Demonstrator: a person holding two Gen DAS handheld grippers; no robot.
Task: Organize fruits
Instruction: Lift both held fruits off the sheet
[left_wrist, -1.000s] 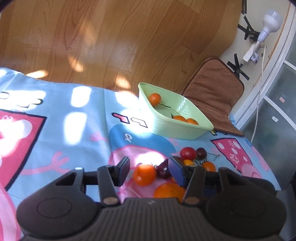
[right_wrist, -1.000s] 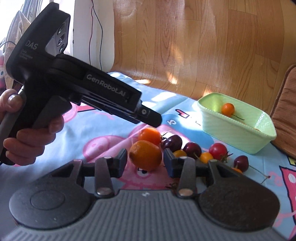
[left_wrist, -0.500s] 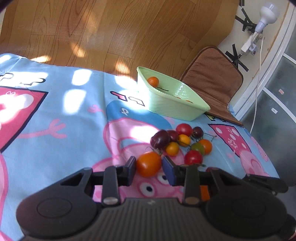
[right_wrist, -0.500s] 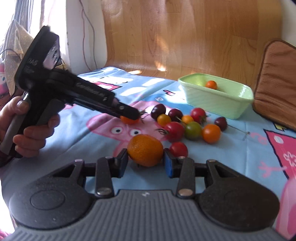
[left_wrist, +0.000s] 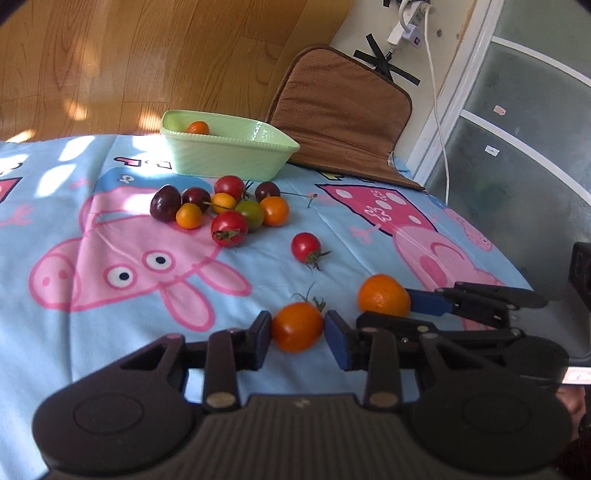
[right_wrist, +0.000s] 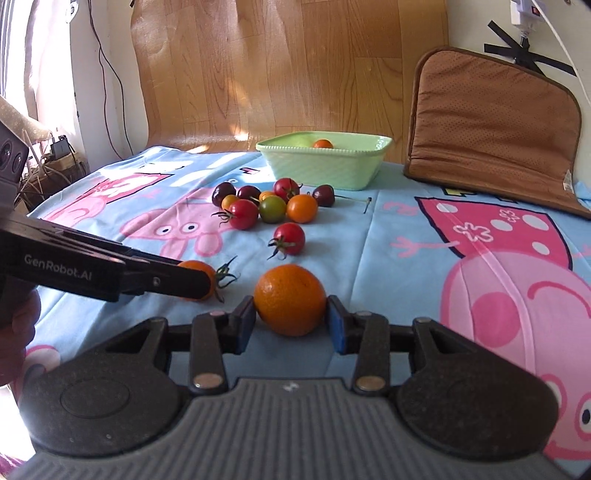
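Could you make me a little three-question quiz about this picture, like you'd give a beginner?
1. True or false: the green basket already has a fruit in it.
2. What does each tool hold? 
A) both hold red tomatoes 
B) the left tool holds an orange tomato and the right tool holds a mandarin 
C) neither holds anything
3. Fill in: one red tomato lies apart from the cluster of small fruits, on the ____ with the cartoon pig print.

Key:
1. True; one orange fruit shows above the rim.
2. B
3. blanket
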